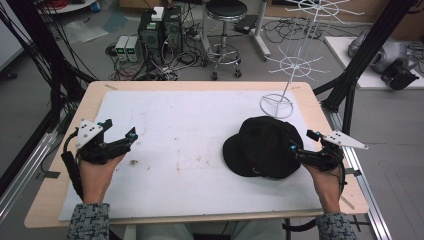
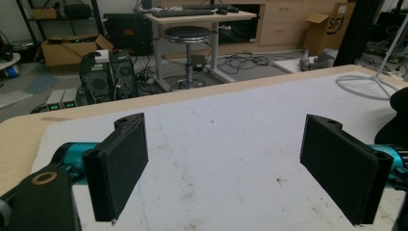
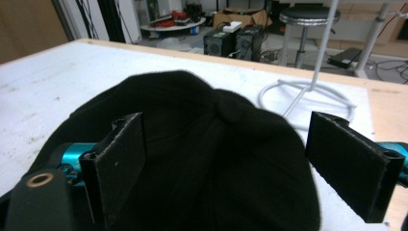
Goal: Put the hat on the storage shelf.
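Observation:
A black cap (image 1: 263, 146) lies on the white mat (image 1: 190, 135), right of the middle. In the right gripper view the cap (image 3: 202, 154) spreads between and below the two open jaws. My right gripper (image 1: 303, 141) is open at the cap's right edge, its jaws wide apart with nothing clamped. My left gripper (image 1: 119, 129) hovers open over the mat's left side, and in the left gripper view (image 2: 223, 163) its jaws frame bare stained mat. A white wire rack (image 1: 295, 60) stands on its ring base (image 1: 276, 106) just behind the cap.
The mat covers most of a wooden table (image 1: 80, 130). Behind the table on the floor are computer towers (image 1: 160, 30), cables and a round stool (image 1: 226, 30). Black frame posts (image 1: 370, 45) rise at the right. Small dark stains (image 1: 134, 161) mark the mat.

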`<state>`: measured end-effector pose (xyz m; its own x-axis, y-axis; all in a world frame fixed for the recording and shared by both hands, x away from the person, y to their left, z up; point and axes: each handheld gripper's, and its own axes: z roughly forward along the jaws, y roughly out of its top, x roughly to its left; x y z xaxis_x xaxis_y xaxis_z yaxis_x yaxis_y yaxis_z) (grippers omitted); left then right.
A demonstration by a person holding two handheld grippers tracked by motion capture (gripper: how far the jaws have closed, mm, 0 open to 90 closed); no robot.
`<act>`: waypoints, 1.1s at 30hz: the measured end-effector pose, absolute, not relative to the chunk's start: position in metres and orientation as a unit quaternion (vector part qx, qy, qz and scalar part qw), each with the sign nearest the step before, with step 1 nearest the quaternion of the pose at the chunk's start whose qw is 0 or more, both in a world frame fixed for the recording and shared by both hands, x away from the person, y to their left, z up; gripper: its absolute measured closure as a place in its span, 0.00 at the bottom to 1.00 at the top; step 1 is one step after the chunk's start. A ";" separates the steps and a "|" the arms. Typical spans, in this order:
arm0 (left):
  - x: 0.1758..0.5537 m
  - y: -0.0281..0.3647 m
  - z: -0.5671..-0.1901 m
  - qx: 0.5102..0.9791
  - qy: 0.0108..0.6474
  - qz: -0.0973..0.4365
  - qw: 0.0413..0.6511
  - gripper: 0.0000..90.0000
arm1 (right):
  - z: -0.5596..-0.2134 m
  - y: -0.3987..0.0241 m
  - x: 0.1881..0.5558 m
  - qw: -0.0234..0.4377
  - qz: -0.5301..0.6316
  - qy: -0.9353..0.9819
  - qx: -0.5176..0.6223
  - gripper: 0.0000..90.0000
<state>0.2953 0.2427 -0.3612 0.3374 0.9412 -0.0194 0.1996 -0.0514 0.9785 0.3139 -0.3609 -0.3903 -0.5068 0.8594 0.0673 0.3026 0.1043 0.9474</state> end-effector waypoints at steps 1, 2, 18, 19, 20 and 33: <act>0.295 0.243 -0.361 0.631 0.452 0.357 0.520 0.19 | -0.392 -0.359 0.315 0.263 0.519 0.696 0.421 0.15; 0.295 0.243 -0.361 0.631 0.453 0.357 0.520 0.19 | -0.392 -0.359 0.315 0.263 0.519 0.696 0.421 0.15; 0.292 0.245 -0.364 0.629 0.458 0.357 0.517 0.19 | -0.409 -0.339 0.327 0.238 0.503 0.713 0.426 0.20; 0.292 0.245 -0.364 0.631 0.456 0.356 0.517 0.19 | -0.410 -0.339 0.328 0.238 0.503 0.713 0.427 0.20; 0.292 0.245 -0.364 0.631 0.456 0.356 0.516 0.19 | -0.410 -0.339 0.328 0.237 0.500 0.714 0.429 0.21; 0.293 0.242 -0.366 0.635 0.455 0.356 0.513 0.19 | -0.414 -0.335 0.329 0.239 0.502 0.700 0.447 0.23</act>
